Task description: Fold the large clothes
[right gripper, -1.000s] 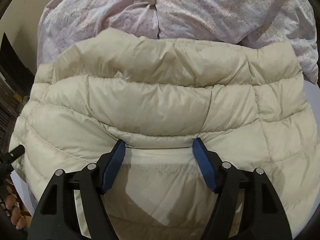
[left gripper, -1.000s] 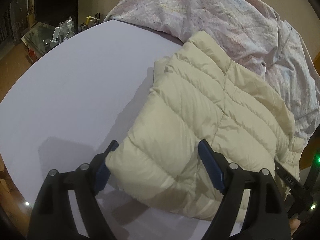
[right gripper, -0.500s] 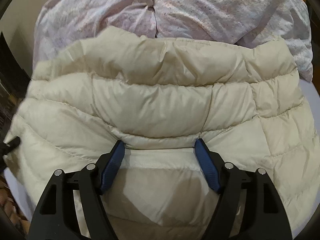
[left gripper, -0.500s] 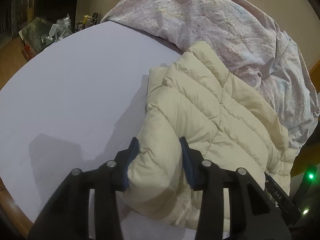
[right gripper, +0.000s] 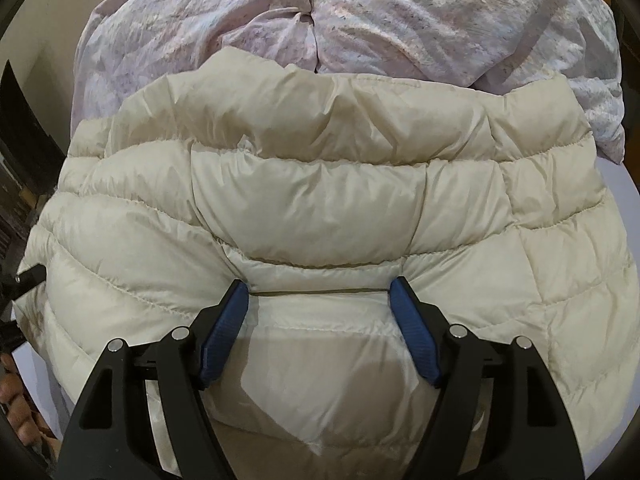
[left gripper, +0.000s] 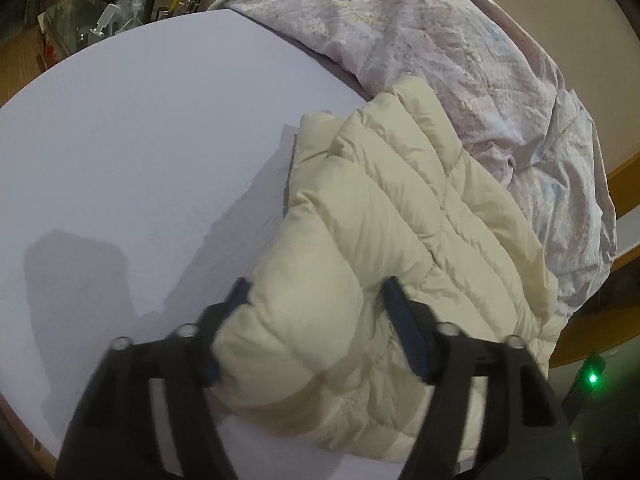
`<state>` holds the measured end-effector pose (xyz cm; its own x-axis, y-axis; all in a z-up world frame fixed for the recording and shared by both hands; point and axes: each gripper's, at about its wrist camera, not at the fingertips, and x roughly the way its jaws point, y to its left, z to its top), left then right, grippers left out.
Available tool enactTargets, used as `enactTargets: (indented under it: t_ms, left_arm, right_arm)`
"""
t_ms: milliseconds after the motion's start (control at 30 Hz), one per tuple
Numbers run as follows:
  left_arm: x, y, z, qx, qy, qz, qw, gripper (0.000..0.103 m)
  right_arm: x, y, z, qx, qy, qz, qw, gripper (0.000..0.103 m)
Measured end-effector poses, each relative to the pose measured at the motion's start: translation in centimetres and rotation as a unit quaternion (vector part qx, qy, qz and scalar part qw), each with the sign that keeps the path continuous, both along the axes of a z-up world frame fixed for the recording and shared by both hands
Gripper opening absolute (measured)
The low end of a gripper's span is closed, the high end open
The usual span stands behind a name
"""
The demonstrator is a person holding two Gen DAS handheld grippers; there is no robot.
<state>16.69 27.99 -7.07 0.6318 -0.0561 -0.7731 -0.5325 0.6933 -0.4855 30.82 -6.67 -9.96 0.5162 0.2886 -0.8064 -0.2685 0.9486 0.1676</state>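
A cream quilted down jacket (left gripper: 380,208) lies folded on the lavender bed sheet (left gripper: 140,140), its far edge against a crumpled quilt. In the left wrist view my left gripper (left gripper: 316,286) straddles the jacket's near corner. The puffy fold bulges between both blue pads and touches them, and the jaws are opening. In the right wrist view the jacket (right gripper: 320,200) fills the frame. My right gripper (right gripper: 318,285) stands wide open, fingertips resting on the fabric beside a seam, with nothing pinched.
A pink and blue patterned quilt (left gripper: 440,40) is heaped along the far side of the bed. Bottles and clutter (left gripper: 104,20) stand on a stand beyond the bed's far left corner. A green light (left gripper: 592,378) glows low right. Fingers of a hand (right gripper: 12,412) show at the left edge.
The left jaws closed on the jacket's corner, bunching it, then widened again with the fold still between them; the left view rolled slightly. The right gripper has kept still.
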Motion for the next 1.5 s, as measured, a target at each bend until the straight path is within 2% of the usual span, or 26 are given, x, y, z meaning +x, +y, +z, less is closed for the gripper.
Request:
enactTargets:
  t_ms: [67,133,167,267,467,633,833,967,1033,1133,1333,1500]
  left_arm:
    - [0.3,0.0,0.2,-0.006,-0.006,-0.007,0.9999,0.033]
    - [0.5,-0.3,0.9,-0.004,-0.013,-0.017,0.9998,0.022]
    - [0.5,-0.6,1.4,0.001,-0.016,-0.022,0.9996,0.017]
    - [0.7,-1.4,3.1,0.010,-0.035,-0.032,0.9988,0.013]
    - [1.5,-4.7,7.8,0.005,-0.100,-0.078,0.9919,0.011]
    - [2.7,-9.0,9.9,-0.001,-0.126,-0.130,0.9835,0.011]
    - [3.8,-12.1,10.0,-0.032,-0.137,-0.168,0.9757,0.010]
    - [4.3,-14.4,10.7,-0.049,-0.159,-0.200,0.9656,0.010]
    - [4.4,-16.0,11.0,-0.046,-0.169,-0.222,0.9593,0.010]
    - [4.6,-18.0,10.8,-0.053,-0.171,-0.244,0.9532,0.010]
    - [5.1,-20.3,9.9,-0.071,-0.167,-0.260,0.9484,0.010]
    - [5.2,-21.0,9.9,-0.071,-0.163,-0.261,0.9489,0.010]
  right_arm:
    - [-0.1,0.3,-0.2,-0.008,-0.004,0.000,1.000,0.076]
    - [-0.2,0.5,-0.4,-0.016,-0.009,0.000,1.000,0.076]
    - [-0.2,0.6,-0.5,-0.020,-0.011,-0.001,1.000,0.076]
    - [-0.2,0.8,-0.7,-0.029,-0.014,0.000,0.999,0.076]
    - [0.0,0.9,-0.8,-0.037,-0.016,0.000,0.999,0.076]
    - [0.0,0.9,-0.8,-0.038,-0.019,0.002,0.999,0.076]
    - [-0.1,0.5,-0.8,-0.028,-0.019,0.001,0.999,0.076]
    - [-0.2,-0.3,-0.7,-0.014,-0.022,-0.001,1.000,0.076]
    - [-0.2,-0.5,-0.6,-0.010,-0.024,-0.001,1.000,0.076]
    - [-0.3,-0.9,-0.6,-0.004,-0.027,-0.001,1.000,0.076]
    - [-0.6,-1.8,-0.3,0.008,-0.030,-0.003,1.000,0.076]
    - [-0.7,-2.9,-0.1,0.015,-0.030,-0.010,0.999,0.075]
